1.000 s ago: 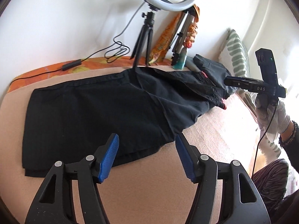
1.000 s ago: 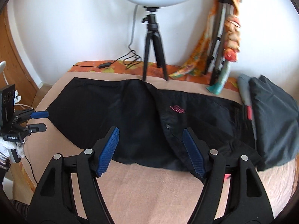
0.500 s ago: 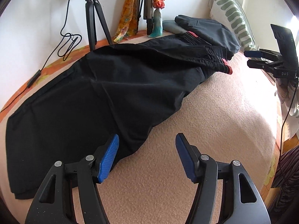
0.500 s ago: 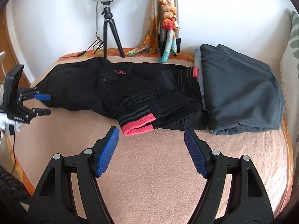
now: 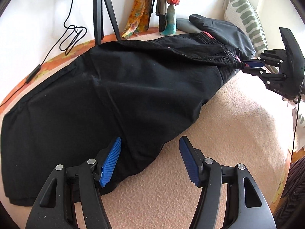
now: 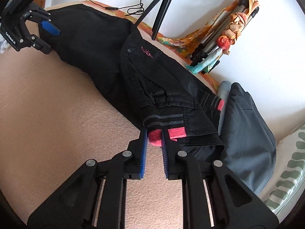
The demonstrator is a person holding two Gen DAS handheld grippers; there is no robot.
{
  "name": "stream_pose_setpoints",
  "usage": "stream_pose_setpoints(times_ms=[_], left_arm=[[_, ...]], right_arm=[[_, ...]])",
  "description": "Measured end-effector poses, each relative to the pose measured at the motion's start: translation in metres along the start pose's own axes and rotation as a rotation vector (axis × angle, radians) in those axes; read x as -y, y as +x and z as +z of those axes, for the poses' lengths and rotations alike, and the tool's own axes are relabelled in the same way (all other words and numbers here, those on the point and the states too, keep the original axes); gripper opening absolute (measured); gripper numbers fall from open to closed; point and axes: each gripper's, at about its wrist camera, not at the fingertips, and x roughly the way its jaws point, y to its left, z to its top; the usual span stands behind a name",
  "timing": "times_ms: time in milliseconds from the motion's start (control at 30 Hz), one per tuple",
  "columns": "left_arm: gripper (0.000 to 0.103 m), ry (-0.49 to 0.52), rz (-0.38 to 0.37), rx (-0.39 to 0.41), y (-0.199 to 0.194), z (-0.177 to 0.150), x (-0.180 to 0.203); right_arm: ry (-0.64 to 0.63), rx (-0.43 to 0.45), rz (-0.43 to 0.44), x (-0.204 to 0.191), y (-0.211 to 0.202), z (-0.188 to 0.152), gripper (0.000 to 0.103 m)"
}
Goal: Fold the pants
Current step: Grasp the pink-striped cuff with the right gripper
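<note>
Since the earlier frame, the right gripper (image 6: 154, 141) has advanced from a wide-open hover short of the waistband to a near-closed pinch on the pink waistband (image 6: 158, 134) of the black pants (image 5: 118, 95). The left gripper (image 5: 149, 157) has dropped closer to the near leg edge; its jaws stand wide apart, holding nothing, one blue pad over the cloth.

Location: the pants lie spread lengthwise across the peach bed cover (image 5: 219, 133), waist toward the folded grey garment (image 6: 246, 126) and striped pillow (image 5: 246, 17), leg hems at the opposite end.

Risks, as judged: the pinch takes only a small bite of ribbed elastic, which may stretch and slip out under a pull. Lifting one corner alone could drag the limp legs into a skewed fold. The waist touches the grey garment and might snag it.

Materials: thin matte woven black fabric with soft creases; ribbed knit waistband; nubby textured cover; ridged blue pads.
</note>
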Motion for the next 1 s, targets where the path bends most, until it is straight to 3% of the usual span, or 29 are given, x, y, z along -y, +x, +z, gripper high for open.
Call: stream_pose_setpoints(times_ms=[133,267,400,500,600,667,733,833,1000], left_arm=[[0.063,-0.015,-0.011,0.017,0.002,-0.003,-0.002],[0.063,-0.069,-0.044,0.054,0.0,-0.008,-0.008],[0.063,-0.07,-0.059,0.053,-0.004,-0.008,-0.01],[0.063,-0.09,-0.084,0.06,-0.01,-0.009,-0.012],[0.063,-0.098,-0.095,0.071,-0.02,-0.011,-0.014],[0.063,-0.089,-0.082,0.081,-0.027,-0.011,-0.015],[0.063,-0.093,-0.081,0.086,-0.034,-0.013,-0.016],[0.063,-0.08,-0.069,0.089,-0.044,-0.015,-0.014],[0.063,-0.011,-0.057,0.082,-0.052,-0.016,0.001]], right_arm=[[0.067,0.036,0.039,0.035,-0.013,0.011,0.011],[0.144,0.05,-0.007,0.078,-0.011,0.034,0.011],[0.225,-0.014,-0.069,0.119,0.028,0.058,0.011],[0.321,-0.09,-0.056,0.142,0.06,0.066,0.012],[0.387,-0.115,-0.108,0.151,0.066,0.068,0.028],[0.414,-0.098,-0.14,0.15,0.055,0.065,0.059],[0.467,-0.068,-0.141,0.148,0.038,0.056,0.071],[0.634,-0.048,-0.073,0.139,0.014,0.027,0.078],[0.979,-0.128,0.142,0.115,0.017,-0.044,0.079]])
